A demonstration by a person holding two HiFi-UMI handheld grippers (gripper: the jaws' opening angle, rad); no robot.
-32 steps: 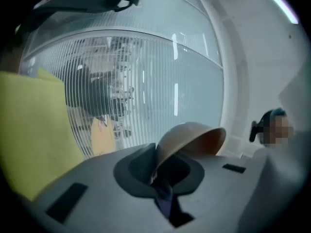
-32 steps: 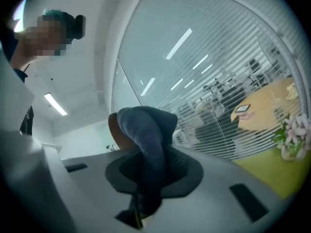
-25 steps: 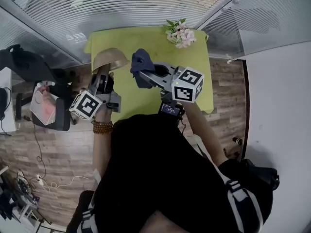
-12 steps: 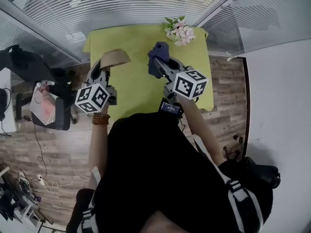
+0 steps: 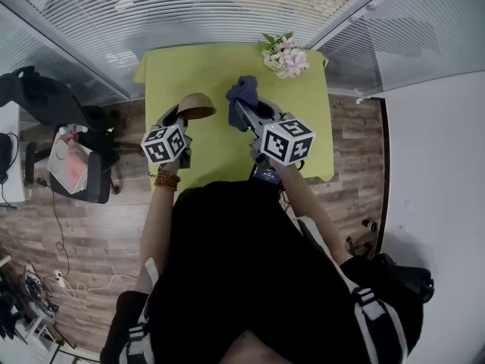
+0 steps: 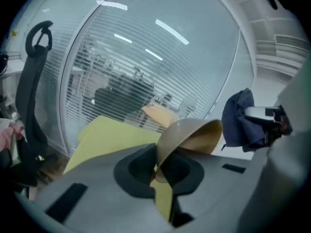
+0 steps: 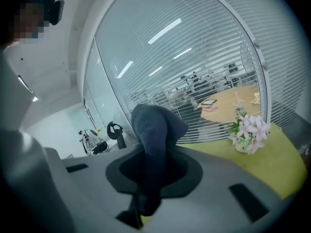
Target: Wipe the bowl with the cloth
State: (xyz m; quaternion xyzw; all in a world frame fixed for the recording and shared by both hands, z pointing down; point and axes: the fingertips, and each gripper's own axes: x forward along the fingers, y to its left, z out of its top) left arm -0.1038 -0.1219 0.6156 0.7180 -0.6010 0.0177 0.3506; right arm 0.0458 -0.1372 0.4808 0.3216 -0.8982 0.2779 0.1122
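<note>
Lower than a second ago, the left tool (image 5: pixel 183 117) now holds the bowl (image 6: pixel 190 134) down nearer the counter (image 5: pixel 220 67). The cloth (image 7: pixel 152 130), which was close beside the bowl, is now drawn apart to that tool's right. The left tool is clamped on the bowl's rim, with the bowl tilted and its opening seemingly turned partly toward the right tool (image 5: pixel 242 111). That tool is closed on the cloth, a bunch of which stands up past its tips. Flowers (image 7: pixel 249 132) stand on the counter ahead and to the right of it. Bowl and cloth do not touch, so this looks like a gap between wiping strokes, or the wipe ending. If more wiping is wanted, the next move calls for bringing the cloth bunch into the bowl's opening while the left tool keeps the rim steady.
</note>
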